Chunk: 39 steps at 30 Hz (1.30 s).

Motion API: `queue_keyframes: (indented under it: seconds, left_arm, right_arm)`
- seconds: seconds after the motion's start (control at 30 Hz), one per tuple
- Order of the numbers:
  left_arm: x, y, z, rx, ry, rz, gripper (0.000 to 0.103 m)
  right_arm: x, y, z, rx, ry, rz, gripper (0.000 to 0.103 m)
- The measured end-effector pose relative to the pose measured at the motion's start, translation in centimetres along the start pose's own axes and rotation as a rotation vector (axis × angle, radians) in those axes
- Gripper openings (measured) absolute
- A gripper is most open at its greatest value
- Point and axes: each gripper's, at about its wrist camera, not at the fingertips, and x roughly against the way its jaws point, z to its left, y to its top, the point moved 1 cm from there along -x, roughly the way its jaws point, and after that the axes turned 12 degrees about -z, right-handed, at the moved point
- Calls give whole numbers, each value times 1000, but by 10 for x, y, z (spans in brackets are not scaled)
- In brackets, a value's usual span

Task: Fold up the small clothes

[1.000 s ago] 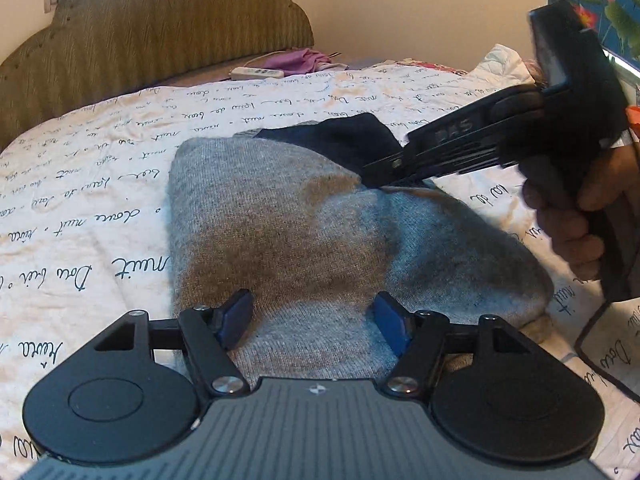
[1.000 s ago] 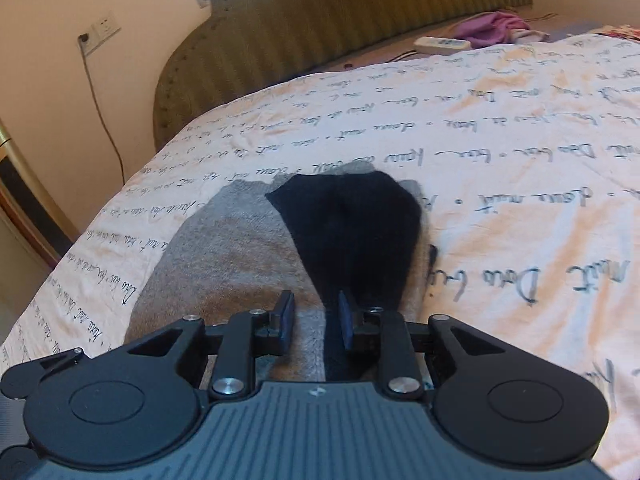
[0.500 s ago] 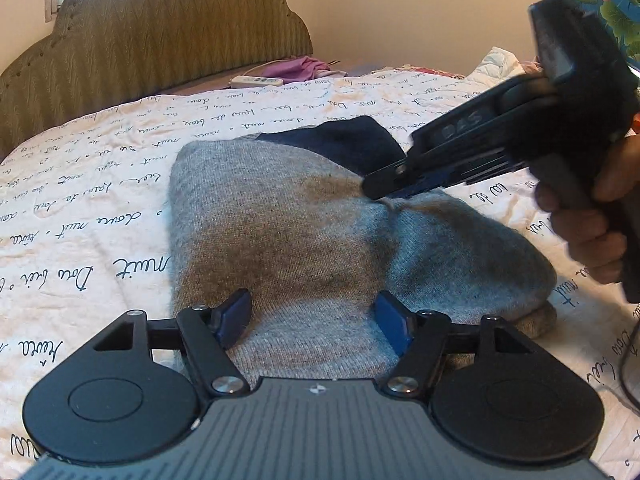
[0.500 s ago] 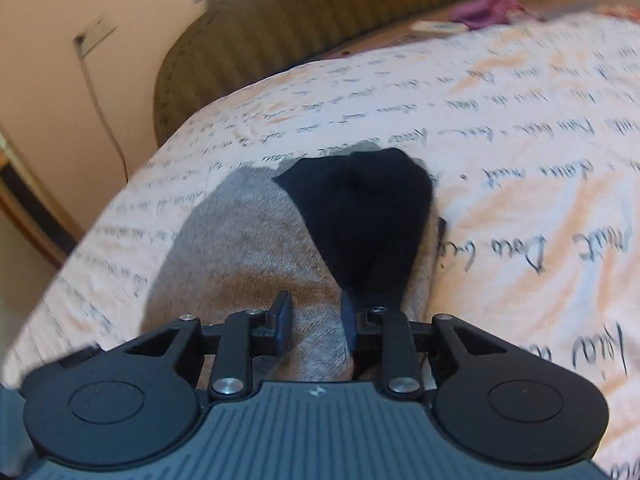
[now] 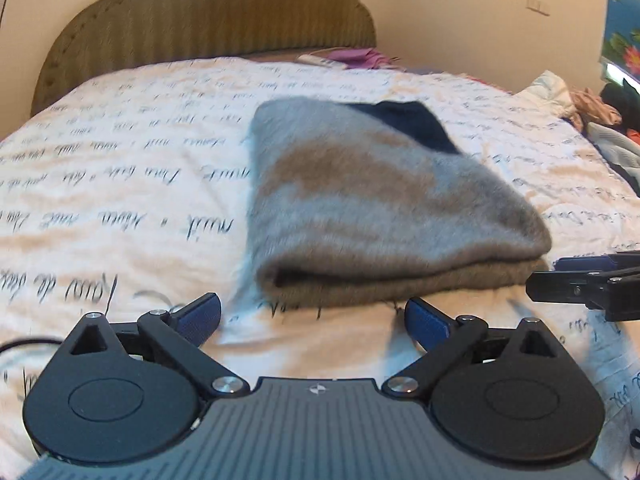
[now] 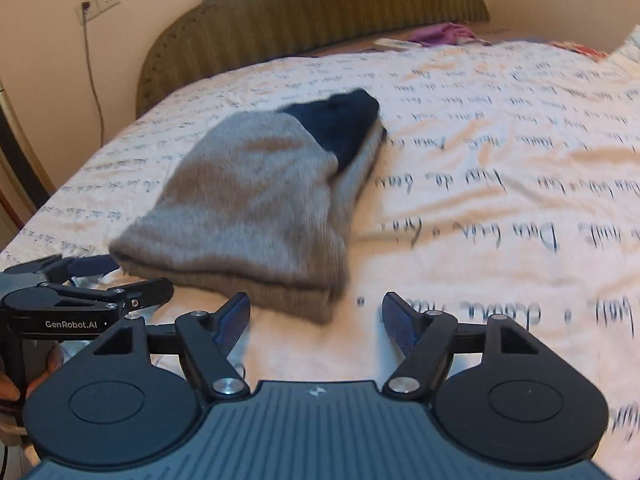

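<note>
A grey knitted garment (image 5: 384, 204) with a dark navy part (image 5: 412, 124) lies folded in layers on the bed. It also shows in the right wrist view (image 6: 256, 208), its navy part (image 6: 340, 120) at the far end. My left gripper (image 5: 312, 314) is open and empty, just short of the garment's near fold. My right gripper (image 6: 316, 318) is open and empty, just short of the garment's near corner. The right gripper's tips show at the right edge of the left wrist view (image 5: 576, 280). The left gripper shows at the left of the right wrist view (image 6: 92, 296).
The bed has a white cover with handwriting print (image 6: 500, 184) and an olive headboard (image 5: 208, 20). A remote (image 6: 394, 44) and purple cloth (image 6: 444, 34) lie by the headboard. A pile of clothes (image 5: 608, 120) lies at the bed's right side.
Both grippers have pulled back off the garment toward the near side and opened wider. The right gripper has let go of the garment, which now lies flat and folded.
</note>
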Motion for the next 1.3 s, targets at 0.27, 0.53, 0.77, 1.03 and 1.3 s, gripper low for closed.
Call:
queue_keyframes:
  seconds: [0.27, 0.53, 0.77, 1.03, 1.3]
  left_arm:
    - [1, -5, -3, -32, 18, 6, 103]
    - [-2, -5, -4, -36, 18, 11, 103]
    - [-3, -5, -5, -42, 21, 13, 103]
    - [-4, -5, -5, -47, 24, 16, 103]
    - [-4, -5, -5, -47, 23, 16, 103]
  right_arm:
    - [-15, -32, 31, 127, -174, -84, 100]
    - [-18, -33, 30, 119, -198, -66, 103]
    - [-18, -33, 28, 112, -187, -68, 103]
    - [-18, -28, 32, 109, -175, -12, 103]
    - [-15, -35, 34, 115, -180, -51, 103]
